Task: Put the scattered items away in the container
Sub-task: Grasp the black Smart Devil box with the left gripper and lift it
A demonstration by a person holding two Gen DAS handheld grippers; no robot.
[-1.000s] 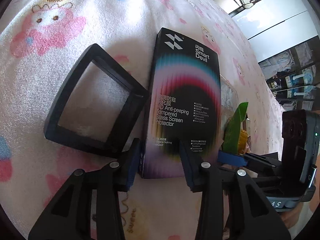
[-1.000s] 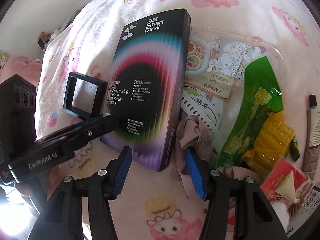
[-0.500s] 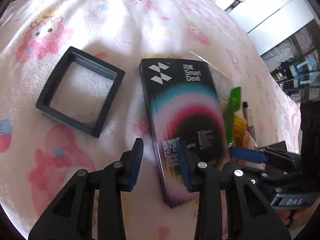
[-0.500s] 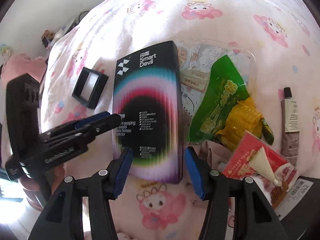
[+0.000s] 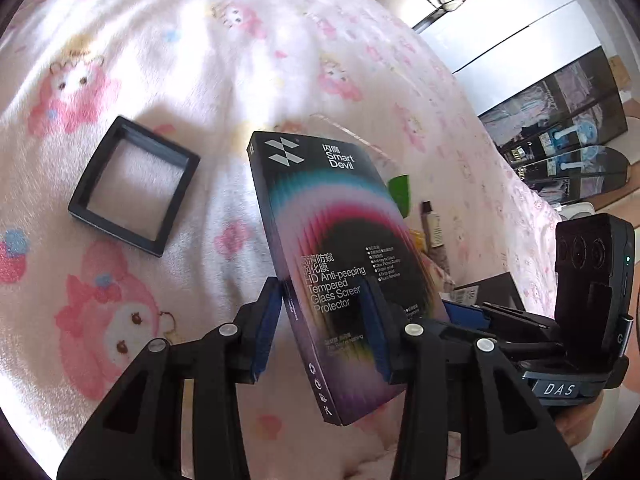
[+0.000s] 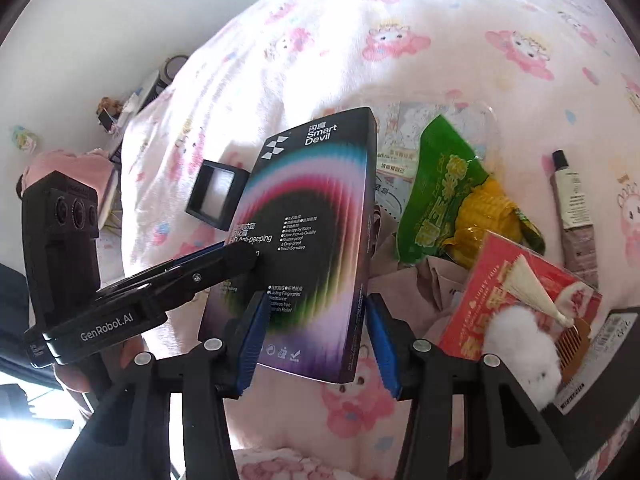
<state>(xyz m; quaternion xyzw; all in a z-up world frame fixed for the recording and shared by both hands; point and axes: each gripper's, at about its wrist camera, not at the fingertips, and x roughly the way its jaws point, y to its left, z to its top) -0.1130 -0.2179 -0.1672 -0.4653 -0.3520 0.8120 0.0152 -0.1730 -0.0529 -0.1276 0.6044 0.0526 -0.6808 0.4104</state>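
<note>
The left gripper [image 5: 324, 316] was clamped on the screen protector box [image 5: 336, 264], its 2 blue pads pressing the box's front and back faces near the lower end, so the flat pack stood up off the bed instead of lying on it. In the right wrist view the same box [image 6: 304, 240] sat tilted between the fingers of the right gripper [image 6: 316, 340]; the left pad lay against the box's lower face, while the right pad stood just beside its edge, and I could not tell whether it touched. Holding the pack by its thin faces probably gave the firmer bite, since the box was wide and slick.

Beyond the box, a clear plastic container [image 6: 492, 120] lay on the pink cartoon blanket [image 6: 440, 20], already holding printed cards and a green corn packet [image 6: 448, 192]. The box was beside it, not in it. A black square frame [image 5: 134, 186] rested well to the left on the blanket, and a tube [image 6: 572, 204] lay right of the container. Near the right gripper sat a red packet [image 6: 528, 292] with a white fluffy ball [image 6: 524, 344] touching it. Those 4 items looked yet to be gathered.
</note>
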